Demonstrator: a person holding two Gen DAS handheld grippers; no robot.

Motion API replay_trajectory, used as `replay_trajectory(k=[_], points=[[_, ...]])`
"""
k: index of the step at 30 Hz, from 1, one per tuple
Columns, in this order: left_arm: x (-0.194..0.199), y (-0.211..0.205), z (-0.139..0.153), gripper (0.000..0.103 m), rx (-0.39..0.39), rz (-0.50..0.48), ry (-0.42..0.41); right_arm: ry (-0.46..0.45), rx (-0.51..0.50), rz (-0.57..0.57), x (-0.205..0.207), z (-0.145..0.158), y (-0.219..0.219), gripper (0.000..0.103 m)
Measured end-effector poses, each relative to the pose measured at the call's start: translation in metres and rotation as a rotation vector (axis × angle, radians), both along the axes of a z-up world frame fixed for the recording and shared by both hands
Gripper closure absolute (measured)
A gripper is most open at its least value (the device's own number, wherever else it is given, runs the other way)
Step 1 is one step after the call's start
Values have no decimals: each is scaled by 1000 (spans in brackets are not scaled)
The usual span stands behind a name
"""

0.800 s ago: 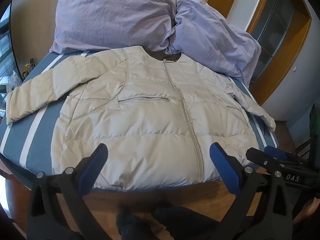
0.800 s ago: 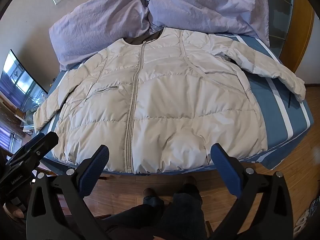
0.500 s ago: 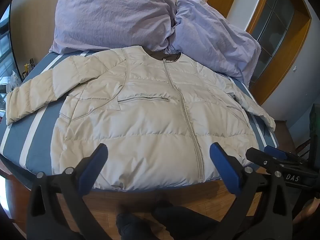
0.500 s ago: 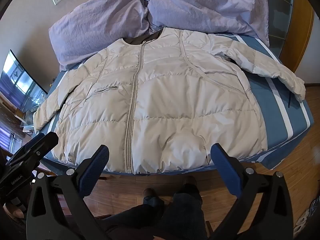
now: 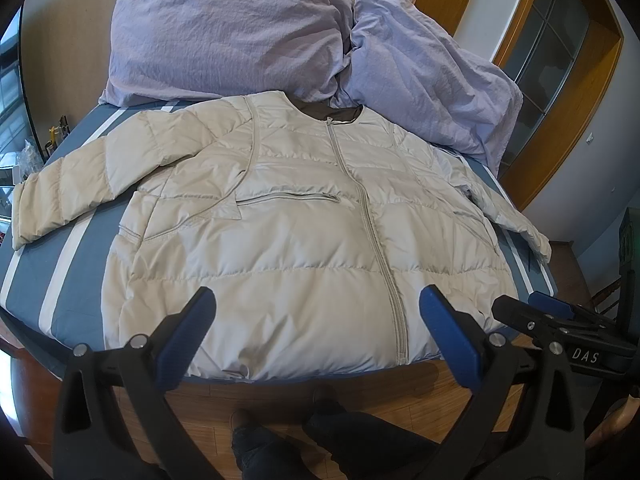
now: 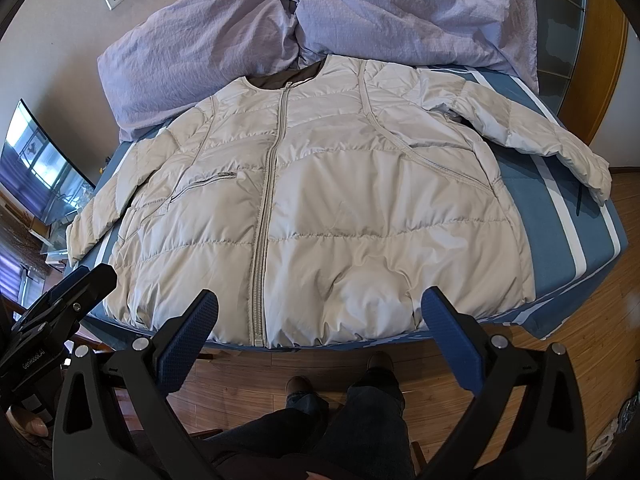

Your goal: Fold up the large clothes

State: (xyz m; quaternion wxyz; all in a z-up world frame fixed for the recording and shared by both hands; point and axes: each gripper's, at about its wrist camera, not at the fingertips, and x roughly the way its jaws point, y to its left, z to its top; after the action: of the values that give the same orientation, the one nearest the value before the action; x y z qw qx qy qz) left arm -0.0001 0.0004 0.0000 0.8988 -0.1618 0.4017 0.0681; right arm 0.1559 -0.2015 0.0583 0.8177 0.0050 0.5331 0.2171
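A cream puffer jacket (image 5: pixel 288 240) lies flat and zipped on the blue striped bed (image 5: pixel 76 264), front up, sleeves spread out to both sides. It also shows in the right wrist view (image 6: pixel 320 216). My left gripper (image 5: pixel 316 316) is open and empty, held above the jacket's hem. My right gripper (image 6: pixel 320 316) is open and empty, also over the hem near the zipper's bottom end. The right gripper shows at the right edge of the left wrist view (image 5: pixel 560 320); the left gripper shows at the left edge of the right wrist view (image 6: pixel 68 292).
Two lilac pillows (image 5: pixel 224 40) (image 5: pixel 432 76) lie at the head of the bed behind the collar. My legs and feet (image 6: pixel 340 392) stand on the wooden floor (image 6: pixel 560 344) at the bed's foot. A TV screen (image 6: pixel 40 168) stands left of the bed.
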Motion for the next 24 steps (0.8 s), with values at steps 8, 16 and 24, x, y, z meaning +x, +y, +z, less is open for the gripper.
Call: replay_trajectory(k=[8,16,24], points=[[0,0,0,2,-1,0,0,0,0,0,0,0,0,1],[0,0,0,2,-1,1,1,0,0,0,-1,0,0,1],[0,0,0,2,0,0,1,0,0,1,0,0,2,1]])
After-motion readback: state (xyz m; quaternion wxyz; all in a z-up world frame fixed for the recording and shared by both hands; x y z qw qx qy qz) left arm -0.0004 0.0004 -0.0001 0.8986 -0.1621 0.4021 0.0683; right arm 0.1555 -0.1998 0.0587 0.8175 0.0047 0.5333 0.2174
